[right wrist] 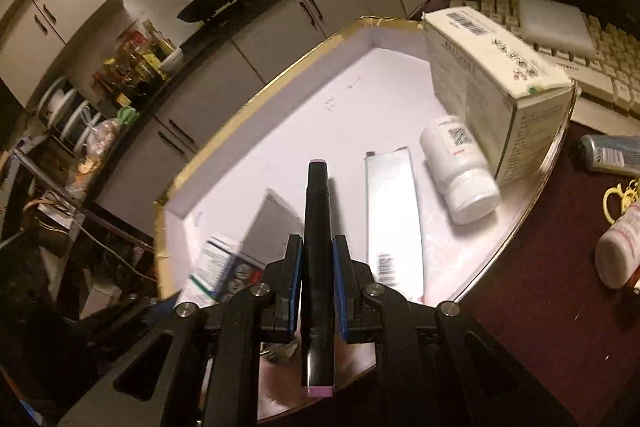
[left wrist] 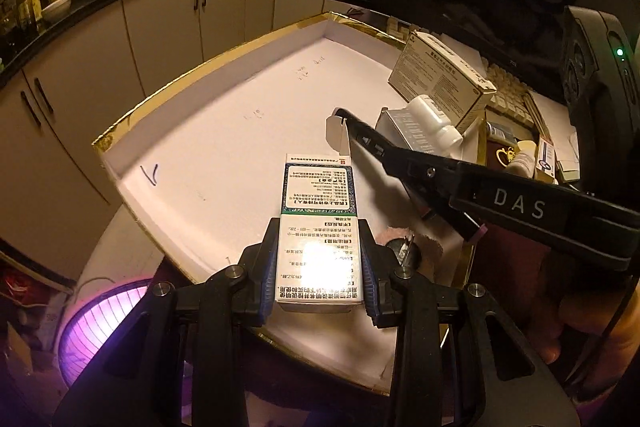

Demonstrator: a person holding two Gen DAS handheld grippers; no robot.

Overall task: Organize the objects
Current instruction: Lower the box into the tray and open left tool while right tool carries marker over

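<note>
Left wrist view
- Left gripper (left wrist: 320,263): my pads pinch the medicine carton (left wrist: 319,227) by its long sides, near end between my fingers.
- Position: carton juts ahead of me over the white tray (left wrist: 224,115).
- Handling: I judge it light, thin-walled, crushable; far flap (left wrist: 337,135) stands open, so grip flat faces gently.

Right wrist view
- Right gripper (right wrist: 317,291): I clamp the black marker (right wrist: 317,251) mid-barrel.
- Position: marker points ahead above the tray floor; silver box (right wrist: 394,215) and white bottle (right wrist: 460,171) lie ahead to my right.
- Handling: marker looks rigid, smooth, likely slippery; hold mid-barrel.
</note>
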